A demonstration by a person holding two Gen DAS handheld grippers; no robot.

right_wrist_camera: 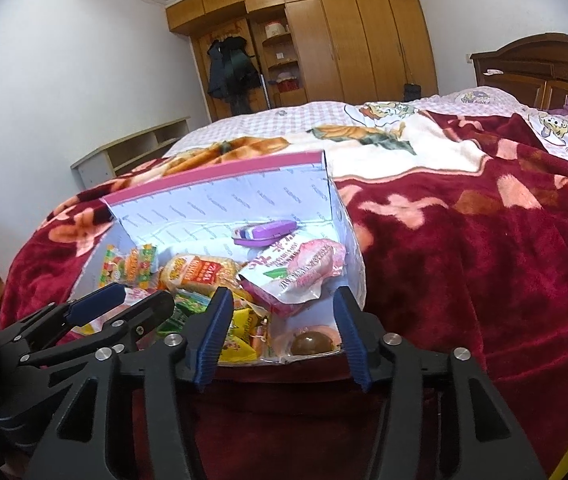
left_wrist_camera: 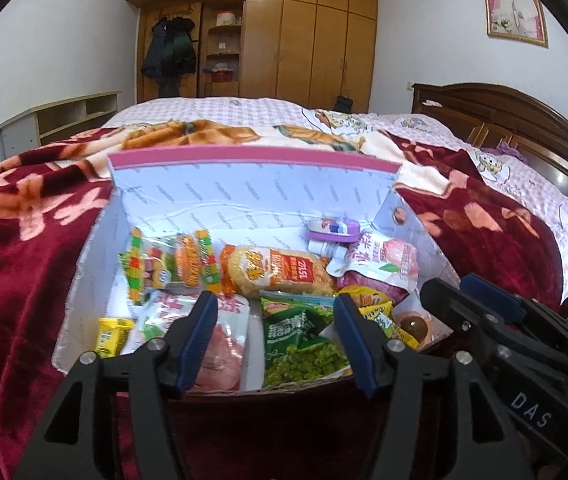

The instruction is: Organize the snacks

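You are holding both tongs, left (left_wrist_camera: pixel 276 340) and right (right_wrist_camera: pixel 280 336), half-open and empty at the box's (left_wrist_camera: pixel 244 196) near edge, snacks (left_wrist_camera: pixel 280 268) gathered inside.

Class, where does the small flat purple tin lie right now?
In both wrist views the small flat purple tin lies at the far right of the open white cardboard box, against its back wall, just above the pink peach-print pouch.

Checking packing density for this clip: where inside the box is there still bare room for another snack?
Bare floor shows in the box's near-left corner, between the yellow candy and the left wall, and a strip along the back wall left of the purple tin. The middle and right side are crowded, packets overlapping around the green peas.
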